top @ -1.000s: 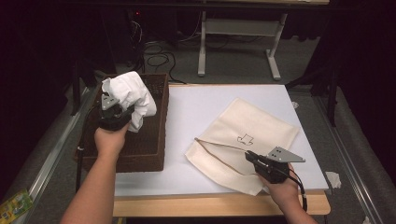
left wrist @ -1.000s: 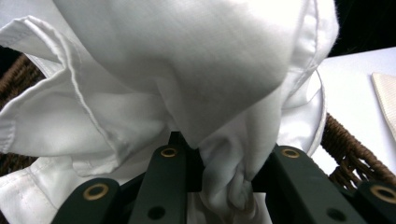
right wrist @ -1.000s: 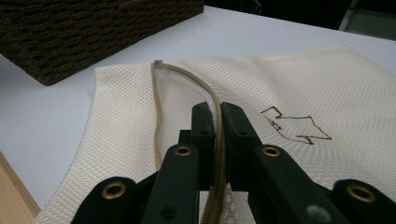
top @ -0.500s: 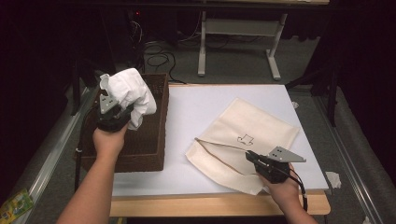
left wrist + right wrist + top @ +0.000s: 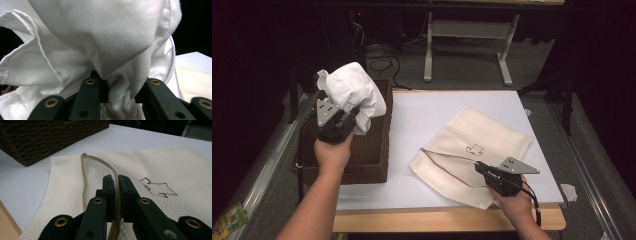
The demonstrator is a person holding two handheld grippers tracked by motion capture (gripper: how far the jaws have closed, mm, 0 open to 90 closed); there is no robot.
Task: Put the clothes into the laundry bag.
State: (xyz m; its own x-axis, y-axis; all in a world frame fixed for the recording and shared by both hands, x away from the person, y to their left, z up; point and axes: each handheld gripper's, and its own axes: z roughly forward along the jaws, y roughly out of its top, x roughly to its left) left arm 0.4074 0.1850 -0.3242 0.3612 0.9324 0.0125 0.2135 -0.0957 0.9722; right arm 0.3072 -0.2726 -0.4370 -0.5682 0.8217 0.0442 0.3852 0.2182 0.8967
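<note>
The left hand-held gripper has its jaws clamped on a bunched fold of a crumpled white cotton garment and holds it in the air above the dark brown woven basket at the left edge of the white surface. In the left gripper view the cloth billows over the jaws, so what kind of garment it is cannot quite be told. The right hand-held gripper is closed tight on the tan zipper edge of a cream mesh laundry bag with a small drawn outline, which lies flat at the near right of the surface with its mouth slightly parted.

The step in hand appears to be carrying the garment from basket to bag. The next move likely calls for lifting the zipper edge to widen the mouth, then bringing the bundle across and pushing it inside without snagging the teeth.
</note>
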